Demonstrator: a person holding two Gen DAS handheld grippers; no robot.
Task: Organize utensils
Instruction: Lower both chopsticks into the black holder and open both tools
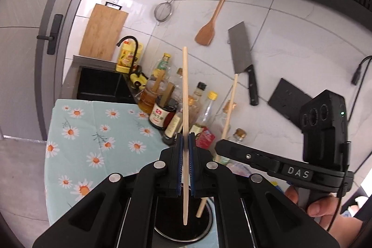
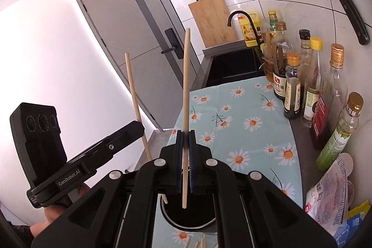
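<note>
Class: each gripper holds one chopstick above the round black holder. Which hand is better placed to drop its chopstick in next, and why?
Nearly even; slightly the left gripper. Its chopstick tip reaches deeper over the holder opening; the right gripper holds its chopstick similarly upright.

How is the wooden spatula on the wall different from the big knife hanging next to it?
The wooden spatula is light brown wood all over; the knife has a grey metal blade and a black handle. The spatula hangs with its wide end down, while the knife hangs with its blade up and handle down. The spatula's end is rounded; the knife's blade is a rectangle. Both hang tilted on the white tiled wall.
</note>
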